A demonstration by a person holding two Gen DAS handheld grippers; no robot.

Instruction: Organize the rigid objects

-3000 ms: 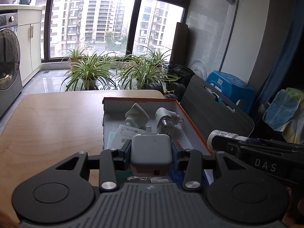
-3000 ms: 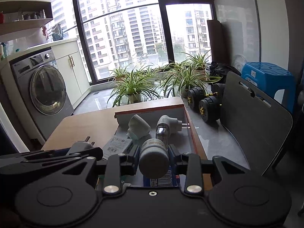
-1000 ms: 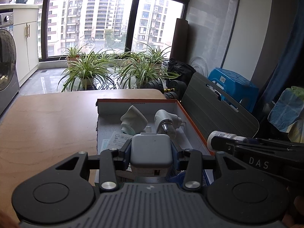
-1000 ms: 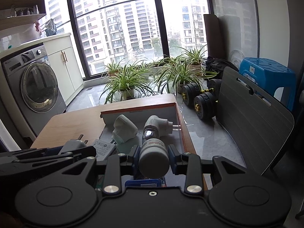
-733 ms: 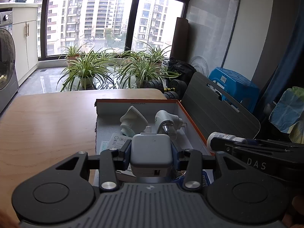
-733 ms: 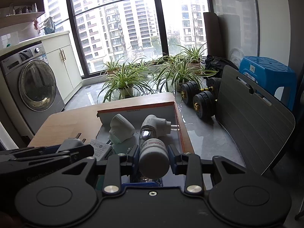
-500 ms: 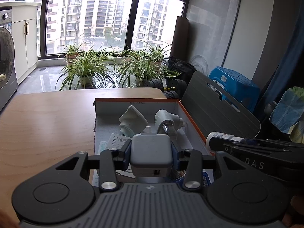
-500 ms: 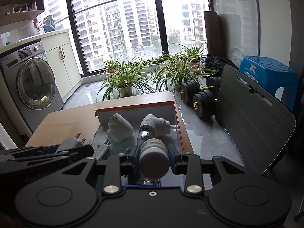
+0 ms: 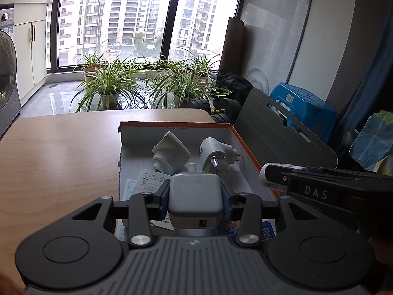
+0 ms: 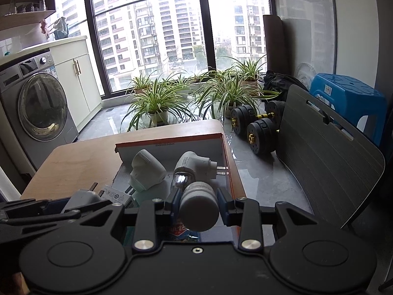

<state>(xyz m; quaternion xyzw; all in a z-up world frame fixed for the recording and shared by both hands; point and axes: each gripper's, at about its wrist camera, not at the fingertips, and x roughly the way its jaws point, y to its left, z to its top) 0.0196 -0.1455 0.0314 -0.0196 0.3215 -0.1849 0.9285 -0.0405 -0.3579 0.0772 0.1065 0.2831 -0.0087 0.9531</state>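
Left hand-held gripper clamped on a square grey plastic charger block, right hand-held gripper clamped on a white cylindrical bottle, long axis pointing forward. Both held above the near end of the orange-rimmed shallow cardboard box at the wooden counter's right edge. Free floor straight ahead, short of two white plug adapters near the far wall; left nearer the box's left edge.

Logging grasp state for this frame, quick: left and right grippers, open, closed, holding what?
Left gripper: closed on the grey square charger.
Right gripper: closed on the white cylindrical bottle.
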